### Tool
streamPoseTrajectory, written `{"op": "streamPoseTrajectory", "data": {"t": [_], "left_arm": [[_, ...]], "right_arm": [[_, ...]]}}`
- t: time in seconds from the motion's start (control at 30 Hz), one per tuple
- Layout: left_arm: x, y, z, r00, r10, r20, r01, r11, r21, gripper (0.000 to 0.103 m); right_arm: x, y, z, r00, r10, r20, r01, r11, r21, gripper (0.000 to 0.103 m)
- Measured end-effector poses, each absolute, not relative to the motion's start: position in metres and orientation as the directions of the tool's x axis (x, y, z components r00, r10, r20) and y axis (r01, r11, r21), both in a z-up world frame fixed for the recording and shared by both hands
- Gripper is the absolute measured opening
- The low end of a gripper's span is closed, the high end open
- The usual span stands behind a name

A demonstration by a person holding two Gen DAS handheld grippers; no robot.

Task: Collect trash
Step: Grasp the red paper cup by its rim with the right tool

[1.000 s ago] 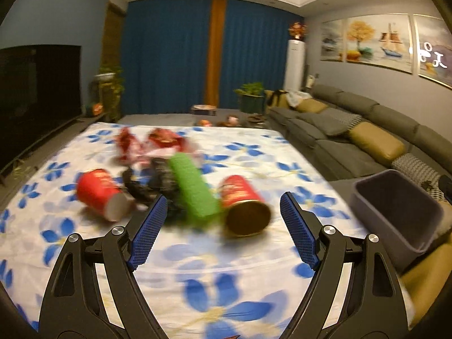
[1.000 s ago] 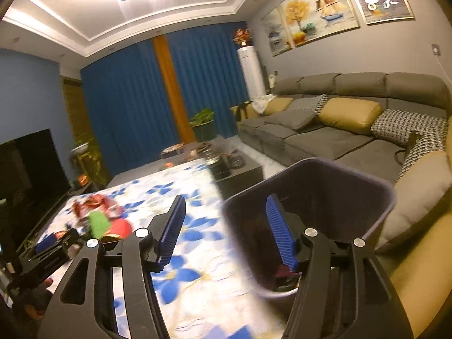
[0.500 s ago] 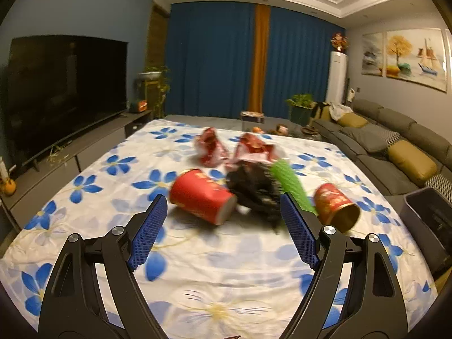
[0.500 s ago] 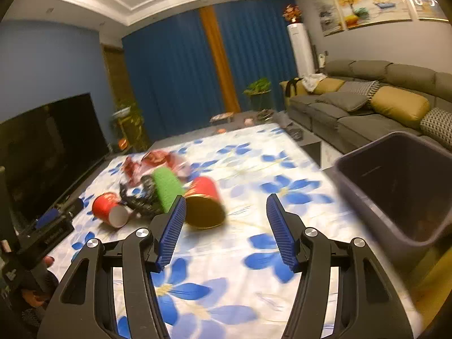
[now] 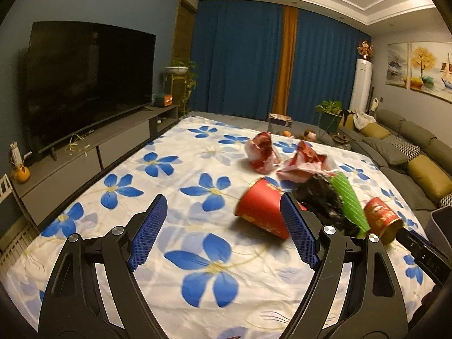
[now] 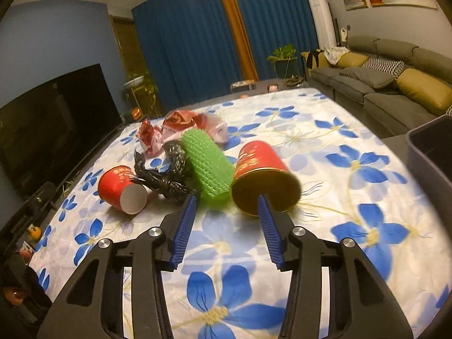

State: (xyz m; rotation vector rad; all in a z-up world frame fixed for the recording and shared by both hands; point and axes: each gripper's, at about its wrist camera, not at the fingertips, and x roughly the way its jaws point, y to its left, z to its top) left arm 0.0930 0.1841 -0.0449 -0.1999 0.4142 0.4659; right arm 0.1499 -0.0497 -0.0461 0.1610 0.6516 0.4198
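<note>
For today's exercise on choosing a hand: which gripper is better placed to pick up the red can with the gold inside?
Right. The right gripper is open with the red can just ahead, and the bin is on its side. The left gripper faces the red paper cup.

My left wrist view looks along its tongs [image 5: 223,231] from low over the near left of the flowered tabletop [image 5: 169,175], facing the curtains, the trash pile right of centre. My right wrist view sits closer to that pile, facing it head-on past its tongs [image 6: 226,223]. Both share the red paper cup [image 5: 261,212] [image 6: 123,188] and the green roll [image 5: 349,202] [image 6: 207,166].
</note>
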Motion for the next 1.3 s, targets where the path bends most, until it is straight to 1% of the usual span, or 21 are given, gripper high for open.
{"op": "streamPoseTrajectory", "data": {"t": [0.1, 0.17, 0.3, 0.37, 0.4, 0.47, 0.53, 0.57, 0.7, 0.93, 1.0, 1.13, 1.2, 1.23, 1.27, 1.3], "left_arm": [[0.098, 0.194, -0.049, 0.806, 0.392, -0.444, -0.478, 0.873, -0.097, 0.081], [0.101, 0.2, -0.052, 0.802, 0.386, -0.456, -0.479, 0.872, -0.104, 0.081], [0.106, 0.206, -0.056, 0.804, 0.366, -0.469, -0.467, 0.876, -0.118, 0.081], [0.109, 0.209, -0.059, 0.804, 0.356, -0.476, -0.462, 0.879, -0.123, 0.081], [0.111, 0.209, -0.06, 0.805, 0.351, -0.479, -0.458, 0.88, -0.124, 0.081], [0.113, 0.21, -0.061, 0.808, 0.338, -0.482, -0.448, 0.884, -0.132, 0.08], [0.116, 0.212, -0.063, 0.815, 0.314, -0.488, -0.431, 0.89, -0.147, 0.08], [0.118, 0.212, -0.064, 0.816, 0.304, -0.491, -0.424, 0.893, -0.152, 0.08], [0.127, 0.206, -0.064, 0.822, 0.269, -0.502, -0.391, 0.907, -0.153, 0.08], [0.147, 0.177, -0.057, 0.85, 0.186, -0.493, -0.3, 0.94, -0.163, 0.08], [0.154, 0.168, -0.056, 0.851, 0.16, -0.499, -0.278, 0.945, -0.171, 0.08], [0.158, 0.158, -0.057, 0.859, 0.154, -0.488, -0.271, 0.946, -0.178, 0.08], [0.157, 0.156, -0.058, 0.863, 0.165, -0.478, -0.276, 0.946, -0.172, 0.08], [0.157, 0.155, -0.058, 0.863, 0.172, -0.476, -0.28, 0.945, -0.167, 0.08], [0.157, 0.155, -0.06, 0.862, 0.178, -0.475, -0.285, 0.945, -0.164, 0.08], [0.157, 0.155, -0.061, 0.861, 0.183, -0.475, -0.29, 0.943, -0.162, 0.081]], "right_arm": [[0.161, -0.045, -0.051, 0.701, 0.433, -0.566, -0.317, 0.901, 0.296, 0.043], [0.168, -0.041, -0.053, 0.698, 0.427, -0.575, -0.309, 0.904, 0.295, 0.038], [0.177, -0.038, -0.055, 0.696, 0.423, -0.58, -0.301, 0.905, 0.299, 0.032], [0.181, -0.037, -0.057, 0.694, 0.423, -0.583, -0.3, 0.905, 0.3, 0.023], [0.182, -0.037, -0.057, 0.694, 0.423, -0.583, -0.301, 0.905, 0.3, 0.02], [0.183, -0.035, -0.059, 0.69, 0.424, -0.586, -0.305, 0.905, 0.295, 0.01], [0.183, -0.034, -0.061, 0.689, 0.422, -0.589, -0.309, 0.907, 0.287, 0.003], [0.182, -0.034, -0.062, 0.689, 0.423, -0.589, -0.311, 0.906, 0.287, 0.001], [0.177, -0.04, -0.059, 0.706, 0.421, -0.57, -0.312, 0.907, 0.283, 0.001], [0.166, -0.052, -0.054, 0.728, 0.417, -0.544, -0.307, 0.908, 0.285, 0.001], [0.166, -0.055, -0.054, 0.724, 0.42, -0.547, -0.304, 0.906, 0.293, 0.001], [0.163, -0.059, -0.057, 0.689, 0.458, -0.562, -0.315, 0.887, 0.338, 0.001], [0.161, -0.056, -0.056, 0.691, 0.455, -0.562, -0.318, 0.889, 0.329, 0.013], [0.16, -0.054, -0.055, 0.694, 0.454, -0.558, -0.321, 0.89, 0.325, 0.027], [0.16, -0.054, -0.055, 0.698, 0.452, -0.555, -0.32, 0.891, 0.323, 0.034], [0.161, -0.053, -0.055, 0.702, 0.445, -0.556, -0.314, 0.894, 0.32, 0.035]]}}
